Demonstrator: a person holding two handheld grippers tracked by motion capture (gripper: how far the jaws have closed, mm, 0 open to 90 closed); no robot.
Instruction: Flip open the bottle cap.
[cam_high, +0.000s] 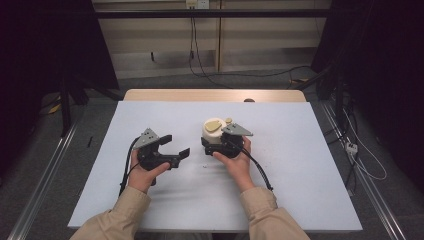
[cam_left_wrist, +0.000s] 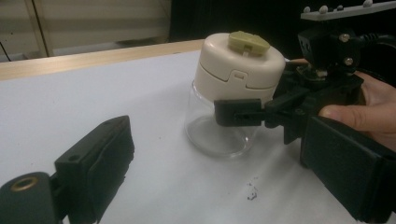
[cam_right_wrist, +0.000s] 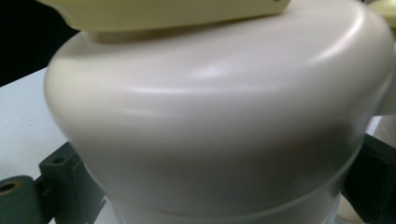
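A clear glass jar (cam_high: 213, 131) with a cream lid and a yellowish knob (cam_left_wrist: 248, 41) stands upright in the middle of the white table. My right gripper (cam_high: 214, 145) is shut on it: one black finger (cam_left_wrist: 238, 112) presses the glass just under the lid, and the lid (cam_right_wrist: 210, 116) looms close between both jaws in the right gripper view. My left gripper (cam_high: 176, 145) rests a little to the jar's left, open and empty, pointing toward the jar (cam_left_wrist: 219, 126); it is apart from the glass.
The white sheet (cam_high: 300, 190) covers a wooden table whose far edge (cam_high: 215, 95) shows beyond it. A few dark crumbs (cam_left_wrist: 252, 193) lie in front of the jar. Cables trail from both grippers toward the near edge.
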